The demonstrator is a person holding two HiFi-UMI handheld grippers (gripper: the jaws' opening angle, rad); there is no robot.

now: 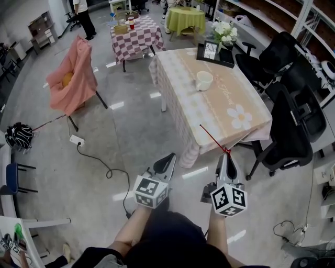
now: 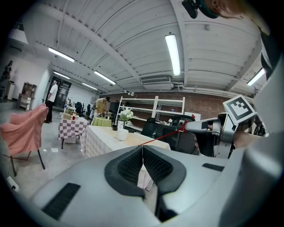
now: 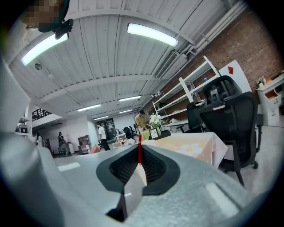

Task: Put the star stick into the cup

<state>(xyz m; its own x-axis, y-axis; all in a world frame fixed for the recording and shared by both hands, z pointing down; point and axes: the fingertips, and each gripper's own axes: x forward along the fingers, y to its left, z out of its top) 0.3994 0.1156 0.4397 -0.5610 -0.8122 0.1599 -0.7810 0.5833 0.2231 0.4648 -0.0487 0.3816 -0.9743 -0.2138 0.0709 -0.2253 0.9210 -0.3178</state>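
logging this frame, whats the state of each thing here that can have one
left gripper: shut, empty
right gripper: shut on star stick
cup: upright on table, no stick in it
star stick: held by one end, pointing toward table
pink cloth: draped over chair

There were three clothed tables, one white cup, one red star stick, one pink-draped chair, plus one left gripper and one right gripper
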